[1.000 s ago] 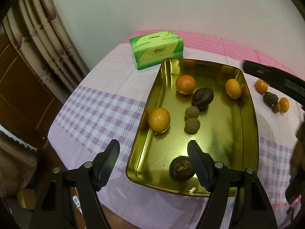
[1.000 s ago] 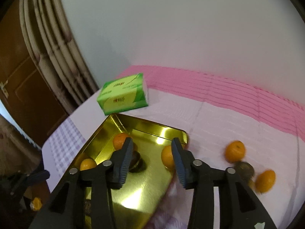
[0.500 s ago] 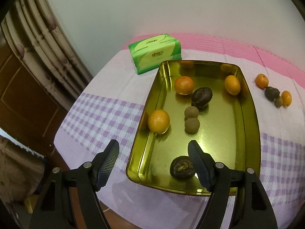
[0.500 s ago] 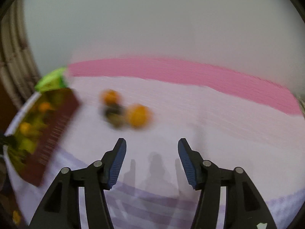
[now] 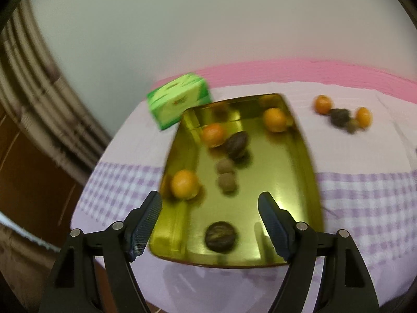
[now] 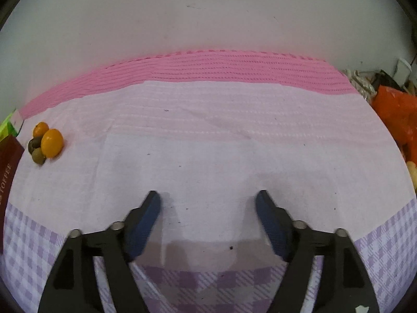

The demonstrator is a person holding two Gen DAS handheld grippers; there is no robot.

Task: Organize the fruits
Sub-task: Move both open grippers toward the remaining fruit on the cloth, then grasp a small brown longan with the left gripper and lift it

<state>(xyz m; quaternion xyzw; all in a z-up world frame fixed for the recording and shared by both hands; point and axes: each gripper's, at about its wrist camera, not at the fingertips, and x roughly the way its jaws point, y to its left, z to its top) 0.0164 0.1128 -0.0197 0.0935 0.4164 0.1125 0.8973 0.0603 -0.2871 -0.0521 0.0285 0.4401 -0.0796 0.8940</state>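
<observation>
A gold tray (image 5: 307,182) lies on the cloth and holds three oranges, two small brown fruits and two dark passion fruits, one (image 5: 221,236) near its front edge. A cluster of loose fruit (image 5: 341,116) lies on the cloth to the tray's right: two oranges and two dark fruits. It also shows at the far left of the right wrist view (image 6: 45,143). My left gripper (image 5: 209,206) is open and empty above the tray's near end. My right gripper (image 6: 208,198) is open and empty over bare cloth, well right of the cluster.
A green tissue box (image 5: 179,104) stands behind the tray's left corner. A curtain (image 5: 39,99) and wooden door are to the left. The tray's dark red side (image 6: 7,167) shows at the left edge of the right wrist view. Orange bags (image 6: 393,112) lie at the table's right end.
My left gripper has swung right, so the tray and loose fruit have shifted left in its blurred view. My right gripper has swung far right, away from the tray, and opened wider.
</observation>
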